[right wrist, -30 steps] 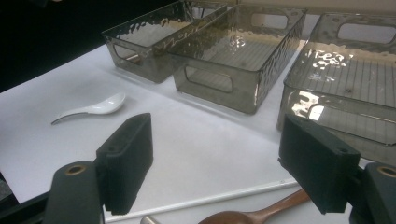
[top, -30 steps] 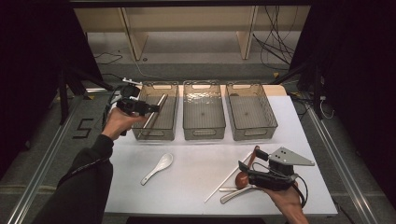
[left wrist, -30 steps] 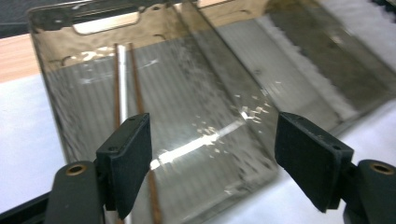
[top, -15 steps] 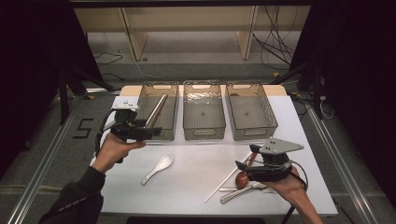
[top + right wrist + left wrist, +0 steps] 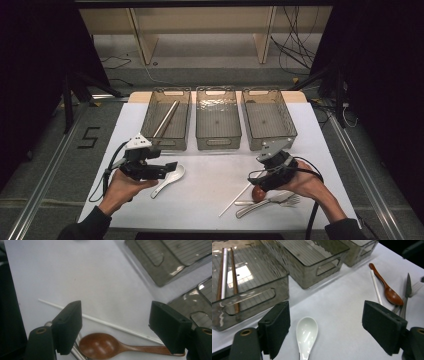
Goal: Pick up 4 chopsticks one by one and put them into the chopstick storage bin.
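Note:
My left gripper (image 5: 171, 169) (image 5: 325, 330) is open, low over the table's front left, its jaws wide apart around a white ceramic spoon (image 5: 168, 179) (image 5: 306, 336) that lies flat on the table. At the front right my right gripper (image 5: 256, 184) (image 5: 116, 327) is open too, hovering over a brown wooden spoon (image 5: 112, 346) (image 5: 258, 193) (image 5: 389, 288). Beside that spoon lie a white chopstick (image 5: 236, 199) (image 5: 100, 320) (image 5: 375, 287) and a metal fork (image 5: 272, 201) (image 5: 407, 297). Two chopsticks (image 5: 165, 120) (image 5: 227, 275) rest in the left bin (image 5: 167, 141).
Three clear grey bins stand in a row at the back: the left one, the middle one (image 5: 218, 141) and the right one (image 5: 272, 140). The table's white top (image 5: 210, 175) lies open between the two grippers. Dark floor and cables surround the table.
My left gripper has drawn back from the left bin toward the front and come down over the white spoon. The right gripper has shifted slightly left over the wooden spoon.

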Demonstrator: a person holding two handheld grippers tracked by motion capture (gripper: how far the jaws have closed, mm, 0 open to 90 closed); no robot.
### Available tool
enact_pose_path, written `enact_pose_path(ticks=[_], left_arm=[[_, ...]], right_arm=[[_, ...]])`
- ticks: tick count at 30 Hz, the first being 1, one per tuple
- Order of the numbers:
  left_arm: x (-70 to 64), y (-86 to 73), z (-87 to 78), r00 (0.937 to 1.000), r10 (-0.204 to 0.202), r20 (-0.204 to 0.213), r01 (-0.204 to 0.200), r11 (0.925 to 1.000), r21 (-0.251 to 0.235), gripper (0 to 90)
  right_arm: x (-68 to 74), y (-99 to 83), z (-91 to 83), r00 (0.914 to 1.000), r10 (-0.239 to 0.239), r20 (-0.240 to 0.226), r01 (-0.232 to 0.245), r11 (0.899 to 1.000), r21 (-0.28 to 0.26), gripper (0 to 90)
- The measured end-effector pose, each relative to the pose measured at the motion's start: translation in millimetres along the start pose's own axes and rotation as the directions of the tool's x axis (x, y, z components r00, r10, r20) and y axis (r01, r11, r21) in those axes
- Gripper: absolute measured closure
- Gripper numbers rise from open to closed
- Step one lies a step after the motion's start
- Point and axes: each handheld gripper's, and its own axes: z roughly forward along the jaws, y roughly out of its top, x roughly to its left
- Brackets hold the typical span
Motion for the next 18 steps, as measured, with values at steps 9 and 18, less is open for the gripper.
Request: enact_pose_path(ticks=[9, 18], left_arm=[[-17.1, -16.1, -8.0, 0.9985, 0.048, 0.027, -0.047, 0.9985, -0.028, 20.8], [-20.0, -24.8, -14.7, 0.9984, 0.050, 0.025, -0.049, 0.9980, -0.040, 20.5]], right_arm=[[-9.6, 9.4, 29.2, 0.9927, -0.112, -0.045, 0.118, 0.979, 0.168, 31.3], [-19.9, 14.9, 60.8, 0.9701, -0.201, -0.137, 0.233, 0.930, 0.286, 35.2]])
